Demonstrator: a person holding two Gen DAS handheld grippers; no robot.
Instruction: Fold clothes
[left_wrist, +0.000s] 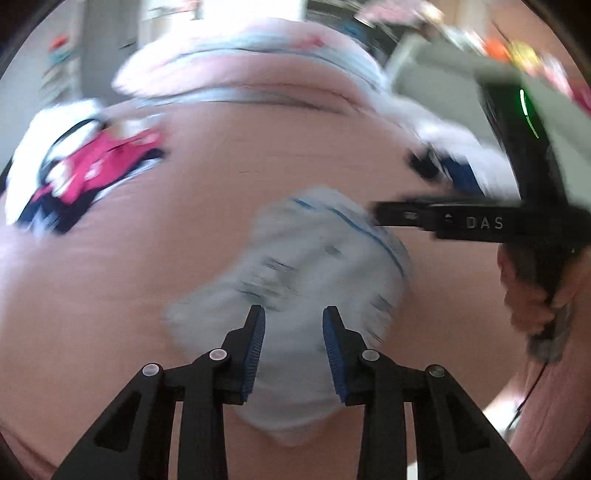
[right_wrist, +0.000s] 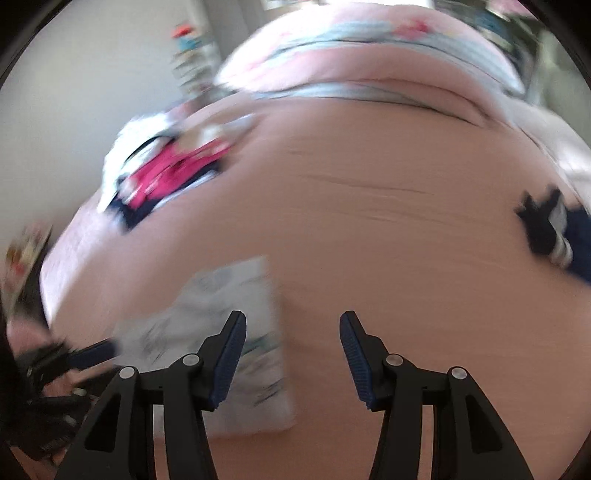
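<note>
A: Where's the pale printed garment (left_wrist: 295, 266)?

B: On the pink bed (left_wrist: 184, 206), nearer us than the red-and-navy clothes pile (left_wrist: 74, 177). The left gripper (left_wrist: 293, 332) has cloth between its fingers, though blur hides whether they pinch.

A: And the right gripper (right_wrist: 293, 343)?

B: Open, empty, just beside it. I'd grab deep, then lift evenly. Long axis seemingly runs away from us.

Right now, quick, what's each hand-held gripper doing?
Left hand-held gripper: open around the pale garment, not pinching it.
Right hand-held gripper: open, holding nothing.
</note>
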